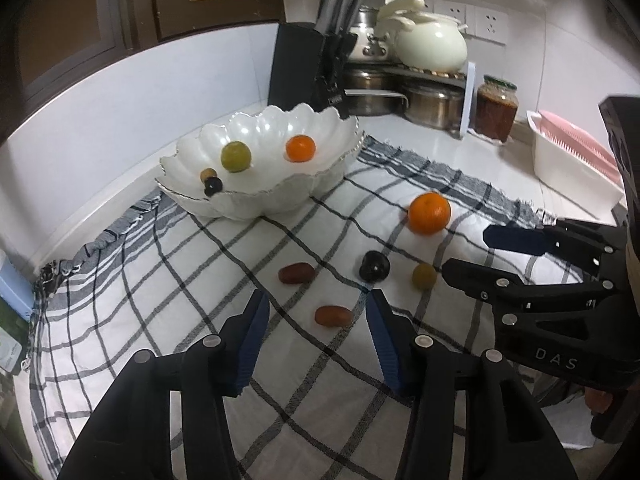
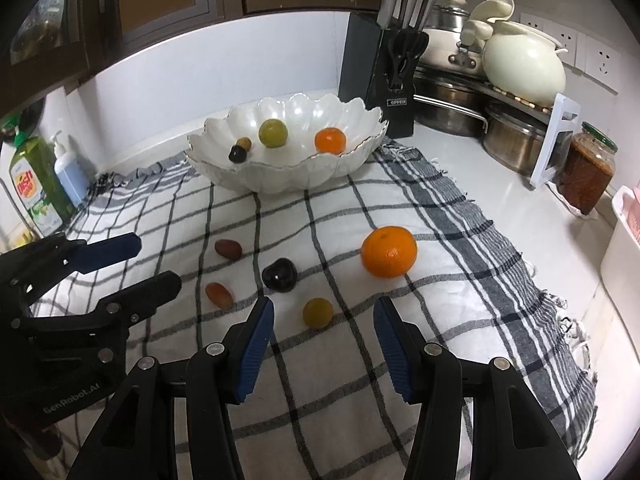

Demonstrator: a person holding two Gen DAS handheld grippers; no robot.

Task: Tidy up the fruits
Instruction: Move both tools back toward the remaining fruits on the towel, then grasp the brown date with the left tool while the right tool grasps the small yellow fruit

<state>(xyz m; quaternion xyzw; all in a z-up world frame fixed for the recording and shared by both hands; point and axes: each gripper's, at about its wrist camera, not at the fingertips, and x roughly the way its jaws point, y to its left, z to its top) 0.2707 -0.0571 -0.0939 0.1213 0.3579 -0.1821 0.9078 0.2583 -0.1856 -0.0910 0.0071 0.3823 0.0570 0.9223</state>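
Note:
A white scalloped bowl (image 1: 320,184) at the back of the checked cloth holds a green fruit (image 1: 236,156), a small orange (image 1: 301,148) and two small dark fruits. Loose on the cloth lie a big orange (image 1: 429,213), a dark plum (image 1: 374,266), a small green fruit (image 1: 424,276) and two brown dates (image 1: 296,273). My left gripper (image 1: 318,304) is open just above the cloth, with the nearer date (image 1: 334,316) between its tips, untouched. My right gripper (image 2: 325,306) is open too, straddling the small green fruit (image 2: 318,312) without pressing it.
A black knife block (image 2: 380,76), steel pots (image 2: 516,140) on a rack and a cream pot stand behind the bowl. A sauce jar (image 2: 588,168) and a white bin (image 1: 572,168) are on the right. Soap bottles (image 2: 36,184) stand at the left.

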